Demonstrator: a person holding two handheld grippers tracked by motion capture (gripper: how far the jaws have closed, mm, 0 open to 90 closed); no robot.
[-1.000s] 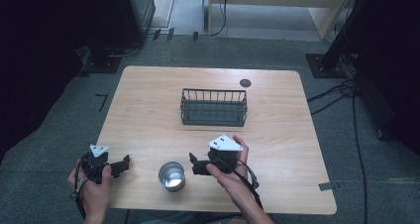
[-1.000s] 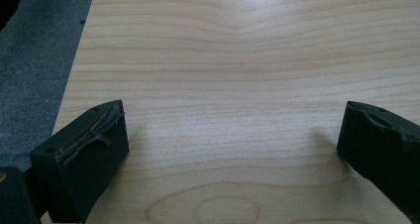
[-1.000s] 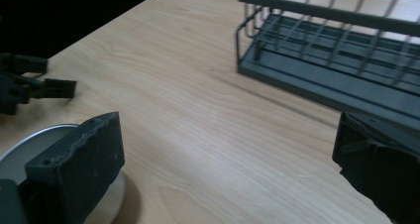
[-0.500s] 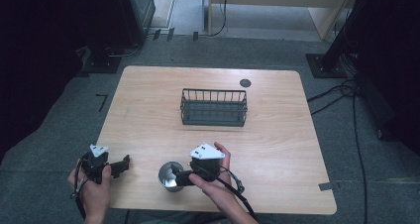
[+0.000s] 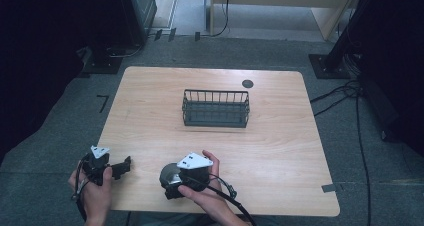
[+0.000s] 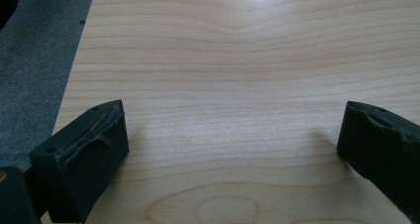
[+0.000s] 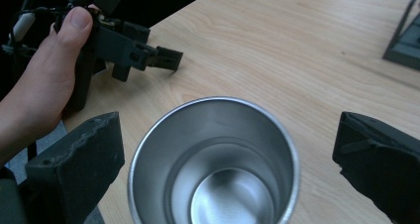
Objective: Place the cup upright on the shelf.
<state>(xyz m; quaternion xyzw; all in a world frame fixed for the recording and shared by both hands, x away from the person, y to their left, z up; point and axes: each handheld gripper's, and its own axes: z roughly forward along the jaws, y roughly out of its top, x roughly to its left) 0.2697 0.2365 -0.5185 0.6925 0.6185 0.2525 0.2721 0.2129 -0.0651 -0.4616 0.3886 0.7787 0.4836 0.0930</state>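
Shiny silver steel cup (image 7: 214, 162); black claw (image 7: 228, 154); pale wood-grain bench (image 5: 150, 116); dark wire basket (image 5: 216, 108); grey carpet floor (image 5: 75, 111).

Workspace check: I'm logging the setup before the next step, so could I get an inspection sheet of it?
Surface: light wooden table, bare grain, round dark disc near far edge.
Job's things: steel cup, upright, empty; black wire basket, empty, mid-table.
Clutter: nothing seen.
Grippers: right gripper open, fingers flanking the cup, no contact visible; left gripper open over bare wood.
Cables: black cable trailing from right gripper; more on floor at right.
Surroundings: grey carpet, dark stands.
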